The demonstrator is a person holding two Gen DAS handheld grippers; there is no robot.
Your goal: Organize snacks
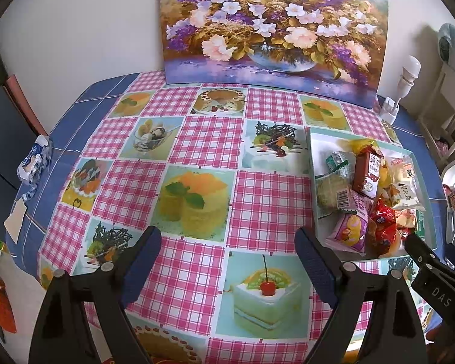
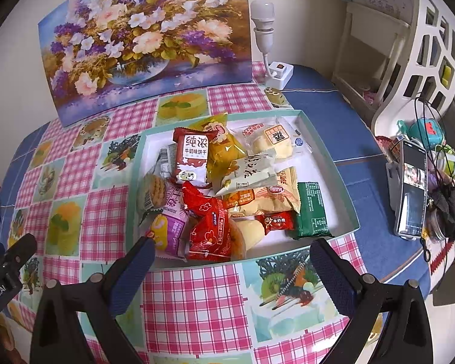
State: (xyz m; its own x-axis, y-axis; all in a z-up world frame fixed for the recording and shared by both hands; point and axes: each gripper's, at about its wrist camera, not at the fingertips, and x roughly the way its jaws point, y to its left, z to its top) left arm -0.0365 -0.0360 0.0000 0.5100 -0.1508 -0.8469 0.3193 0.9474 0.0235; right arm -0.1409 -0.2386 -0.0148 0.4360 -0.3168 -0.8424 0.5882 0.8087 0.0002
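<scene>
A shallow teal-rimmed box (image 2: 327, 154) holds several wrapped snacks: a dark red biscuit pack (image 2: 192, 157), a red wrapped cake (image 2: 210, 230), a purple pack (image 2: 166, 233), a green pack (image 2: 312, 212) and a yellow pack (image 2: 224, 151). The box also shows at the right of the left wrist view (image 1: 318, 139). My right gripper (image 2: 232, 268) is open and empty just in front of the box. My left gripper (image 1: 227, 259) is open and empty over the tablecloth, left of the box.
A flower painting (image 1: 273, 27) leans on the wall at the table's back. A lamp on a white base (image 2: 277, 72) stands beside it. A phone on a stand (image 2: 411, 188) and clutter sit at the right edge. A crumpled blue wrapper (image 1: 35, 163) lies at the left edge.
</scene>
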